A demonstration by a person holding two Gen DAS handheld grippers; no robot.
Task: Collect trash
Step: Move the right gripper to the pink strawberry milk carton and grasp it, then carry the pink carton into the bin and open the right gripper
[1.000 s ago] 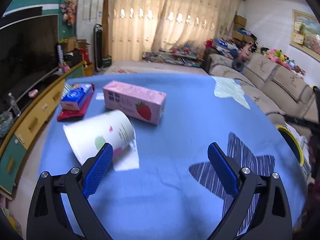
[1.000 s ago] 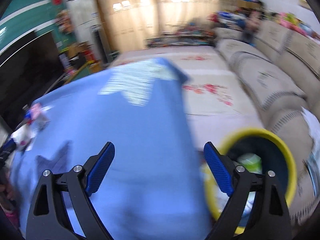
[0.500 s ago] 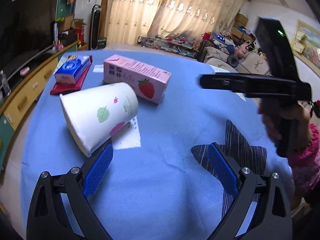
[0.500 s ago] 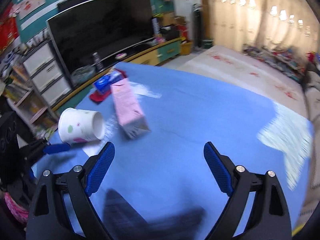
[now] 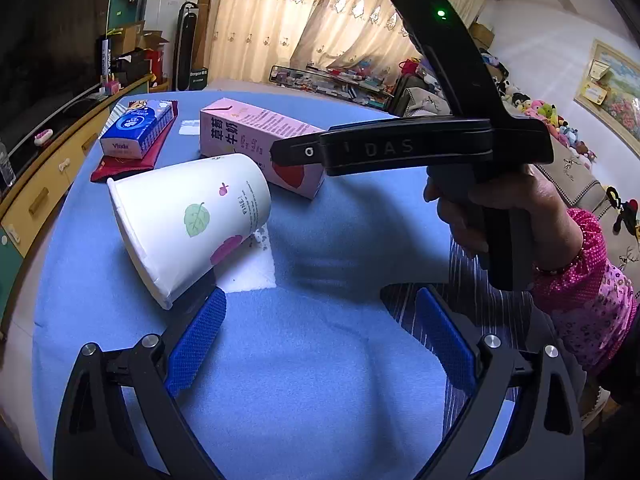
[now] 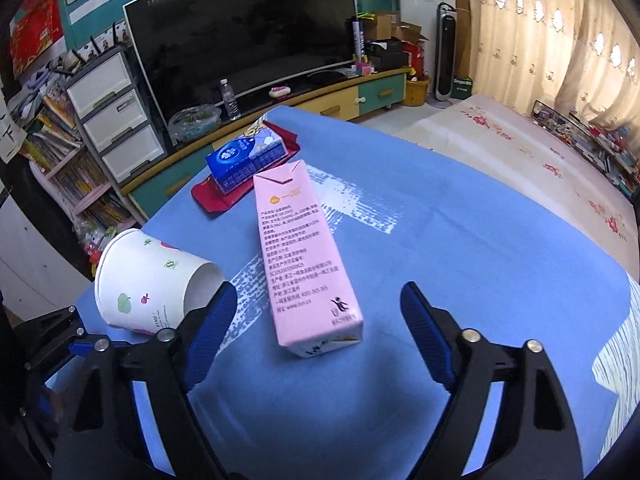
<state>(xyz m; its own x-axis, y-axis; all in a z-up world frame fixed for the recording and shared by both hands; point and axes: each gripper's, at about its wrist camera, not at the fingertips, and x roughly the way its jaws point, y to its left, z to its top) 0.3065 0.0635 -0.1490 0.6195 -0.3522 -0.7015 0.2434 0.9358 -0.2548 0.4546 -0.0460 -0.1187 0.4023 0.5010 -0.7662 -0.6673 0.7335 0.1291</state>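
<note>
- My left claw (image 5: 316,336) gapes wide, holding nothing; cup (image 5: 188,228) lies tipped just beyond its left finger.
- My right claw (image 6: 316,328) gapes wide, empty, carton (image 6: 300,248) lying flat on the bench (image 6: 460,248) ahead.
- Tissue pack (image 6: 248,156) sits farthest.

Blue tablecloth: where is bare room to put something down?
Bare blue tablecloth lies right of the pink milk carton, toward the curtains, and near the left gripper. It is crowded around the tipped white paper cup and blue tissue pack.
</note>
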